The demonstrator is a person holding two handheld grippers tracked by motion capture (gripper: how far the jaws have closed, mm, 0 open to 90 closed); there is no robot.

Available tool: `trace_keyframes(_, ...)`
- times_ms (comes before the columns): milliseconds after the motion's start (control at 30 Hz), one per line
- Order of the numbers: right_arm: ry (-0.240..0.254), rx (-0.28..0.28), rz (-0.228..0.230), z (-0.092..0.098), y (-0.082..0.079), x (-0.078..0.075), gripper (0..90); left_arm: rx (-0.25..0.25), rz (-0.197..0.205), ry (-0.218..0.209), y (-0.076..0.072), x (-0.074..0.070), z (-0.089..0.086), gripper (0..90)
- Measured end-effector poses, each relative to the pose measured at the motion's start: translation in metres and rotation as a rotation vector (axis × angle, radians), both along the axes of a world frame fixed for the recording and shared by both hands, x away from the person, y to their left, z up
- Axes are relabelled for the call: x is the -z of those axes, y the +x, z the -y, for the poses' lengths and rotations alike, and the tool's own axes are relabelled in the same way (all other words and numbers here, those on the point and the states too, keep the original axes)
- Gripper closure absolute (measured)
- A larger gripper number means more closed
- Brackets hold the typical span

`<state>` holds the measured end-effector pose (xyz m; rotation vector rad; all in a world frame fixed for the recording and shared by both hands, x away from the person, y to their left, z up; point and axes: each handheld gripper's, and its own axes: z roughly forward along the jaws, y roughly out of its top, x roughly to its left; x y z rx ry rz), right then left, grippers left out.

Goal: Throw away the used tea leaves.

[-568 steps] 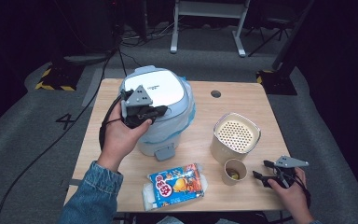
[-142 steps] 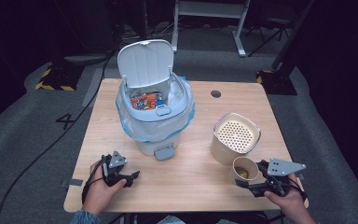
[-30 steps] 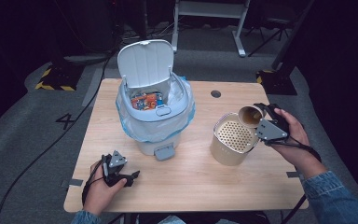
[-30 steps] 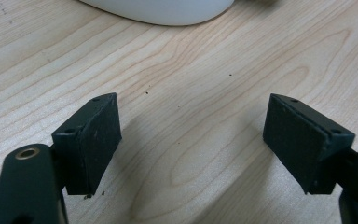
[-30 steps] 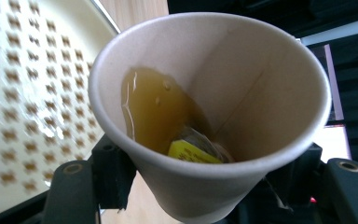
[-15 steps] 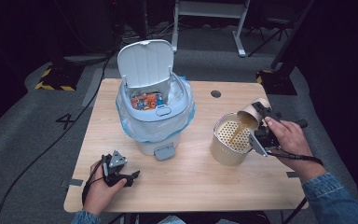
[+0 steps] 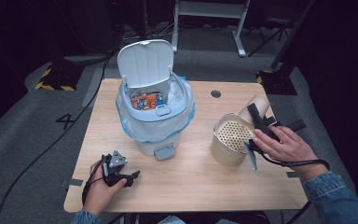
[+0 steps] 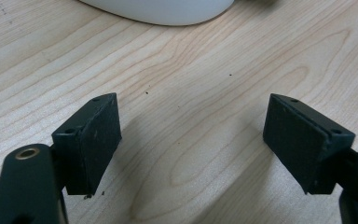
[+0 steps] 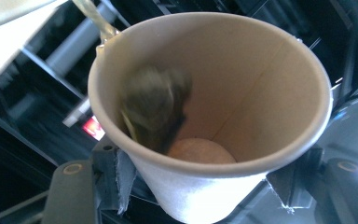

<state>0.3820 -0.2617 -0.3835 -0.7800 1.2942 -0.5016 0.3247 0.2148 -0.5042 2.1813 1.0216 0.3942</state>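
Brown paper cup (image 9: 214,126), clamped between the two black jaws of the right gripper (image 9: 205,186), is held tipped toward the round cream-coloured metal canister with a perforated strainer top (image 7: 233,137) at the right of the high view, its mouth angled down over that strainer; the tilt looks meant to pour the cup's contents through the holes so that liquid drains and solids stay on top. In the high view the cup (image 7: 256,106) sits at the upper right edge of the canister, partly behind the right gripper (image 7: 259,122) and the person's right hand (image 7: 284,145). The right gripper view gives what the high view cannot: inside the cup a dark, blurred clump (image 9: 156,107), likely a used tea bag or wet leaves, seems to slide along the wall, and the pale bottom shows beneath it. The left gripper (image 7: 117,169) rests low on the light wooden table (image 7: 200,182) at the lower left of the high view, out of the way, and its own view shows its jaws wide apart over bare wood grain with nothing between them. Behind it stands the white lidded waste bin with a pale blue liner (image 7: 154,112), lid raised, probably ready to take the emptied cup.
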Motion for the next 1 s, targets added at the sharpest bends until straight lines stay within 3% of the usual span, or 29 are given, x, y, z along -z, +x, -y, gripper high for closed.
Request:
trace_keyframes(67,-0.062,-0.009,0.040,-0.001,-0.002,0.002,34.4,0.000,0.000,0.000,0.000,0.000,0.000,19.4)
trace_keyframes(167,-0.083,-0.011,0.054,-0.002,-0.002,0.001,34.4,0.000,0.000,-0.001,0.000,0.000,0.000,19.4)
trace_keyframes(367,-0.055,-0.013,0.052,-0.001,-0.004,-0.004,34.2,0.000,0.000,0.000,0.000,0.000,0.000,19.4)
trace_keyframes(600,-0.054,-0.010,0.032,-0.002,-0.004,-0.003,33.9,0.000,0.000,0.000,0.000,0.000,0.000,19.4)
trace_keyframes(667,-0.026,-0.014,0.021,-0.001,-0.004,-0.004,33.8,0.000,0.000,0.000,0.000,0.000,0.000,19.4)
trace_keyframes(733,0.010,-0.016,-0.017,-0.001,-0.004,-0.006,33.6,0.000,0.000,0.000,0.000,0.000,0.000,19.4)
trace_keyframes(867,0.121,-0.010,-0.099,0.000,-0.004,-0.012,33.3,0.000,0.001,0.001,0.000,0.000,0.000,19.4)
trace_keyframes(1000,0.276,-0.004,-0.209,0.003,-0.001,-0.019,32.9,0.000,0.001,0.000,0.000,0.000,0.000,19.4)
